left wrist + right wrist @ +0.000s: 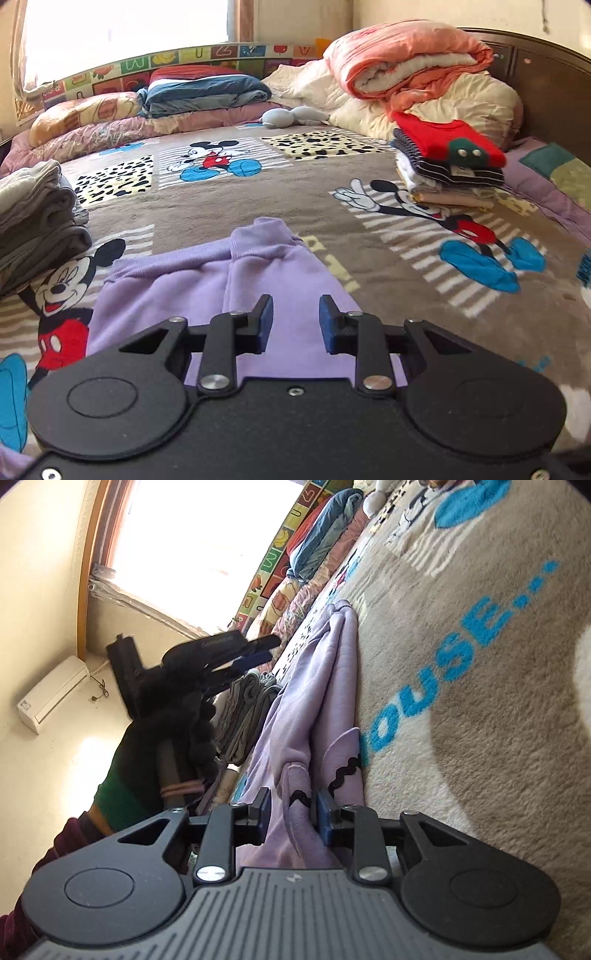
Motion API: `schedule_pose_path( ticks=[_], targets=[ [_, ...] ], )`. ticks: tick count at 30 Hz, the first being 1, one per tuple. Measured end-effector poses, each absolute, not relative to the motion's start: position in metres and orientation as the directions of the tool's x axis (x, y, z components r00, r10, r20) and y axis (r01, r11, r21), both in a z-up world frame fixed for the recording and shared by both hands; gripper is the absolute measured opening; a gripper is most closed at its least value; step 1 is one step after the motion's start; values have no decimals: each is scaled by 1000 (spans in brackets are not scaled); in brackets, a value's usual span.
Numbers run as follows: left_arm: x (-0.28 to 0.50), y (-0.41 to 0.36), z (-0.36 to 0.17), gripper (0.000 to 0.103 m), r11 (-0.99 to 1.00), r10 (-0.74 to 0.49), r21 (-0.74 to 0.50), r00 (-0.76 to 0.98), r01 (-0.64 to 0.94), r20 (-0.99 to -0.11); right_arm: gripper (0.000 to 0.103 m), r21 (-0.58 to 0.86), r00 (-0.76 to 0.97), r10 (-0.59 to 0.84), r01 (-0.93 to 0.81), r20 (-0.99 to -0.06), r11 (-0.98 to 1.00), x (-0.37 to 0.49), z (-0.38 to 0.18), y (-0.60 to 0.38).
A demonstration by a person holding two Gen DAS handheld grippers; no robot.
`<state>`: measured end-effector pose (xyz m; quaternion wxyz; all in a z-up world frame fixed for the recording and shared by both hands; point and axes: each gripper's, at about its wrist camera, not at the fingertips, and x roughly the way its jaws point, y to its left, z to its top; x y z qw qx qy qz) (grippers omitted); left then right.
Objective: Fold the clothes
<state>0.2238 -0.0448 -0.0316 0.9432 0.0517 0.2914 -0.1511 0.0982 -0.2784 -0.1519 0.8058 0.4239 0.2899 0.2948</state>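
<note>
A lilac sweatshirt lies on the Mickey Mouse blanket, partly folded, with its ribbed hem toward the far side. My left gripper hovers over it, open, with nothing between its blue pads. The right wrist view is rolled sideways. There the lilac sweatshirt stretches along the blanket, and a fold with black wavy trim sits between the pads of my right gripper. Those jaws stand apart and do not pinch the cloth. The left gripper shows above the bed, held by a dark-gloved hand.
A grey folded stack sits at the left edge. A folded pile topped by a red garment is at the right. Orange and cream quilts lean against the dark headboard. Blue folded bedding lies at the back.
</note>
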Motion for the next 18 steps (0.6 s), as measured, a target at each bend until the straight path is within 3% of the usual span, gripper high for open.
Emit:
schedule_pose_path(
  ticks=[3, 7, 11, 12, 13, 18],
  targets=[
    [176, -48, -37, 25, 928, -299, 20, 779, 371, -551, 29, 746, 706, 655, -278, -269, 606, 80, -131, -277],
    [138, -69, -50, 25, 897, -344, 67, 786, 436, -515, 29, 640, 771, 586, -322, -250, 697, 72, -114, -279],
    [139, -97, -86, 23, 876, -322, 106, 733, 471, -599, 29, 681, 809, 539, -260, -234, 685, 87, -118, -294],
    [140, -106, -99, 23, 863, -289, 165, 736, 477, -612, 29, 686, 810, 533, -244, -244, 685, 89, -122, -296],
    [136, -109, -109, 22, 850, -281, 217, 761, 480, -585, 29, 691, 809, 530, -232, -254, 685, 92, -126, -295],
    [131, -103, -108, 19, 867, -285, 181, 761, 464, -583, 29, 693, 801, 519, -193, -298, 695, 95, -144, -288]
  ],
)
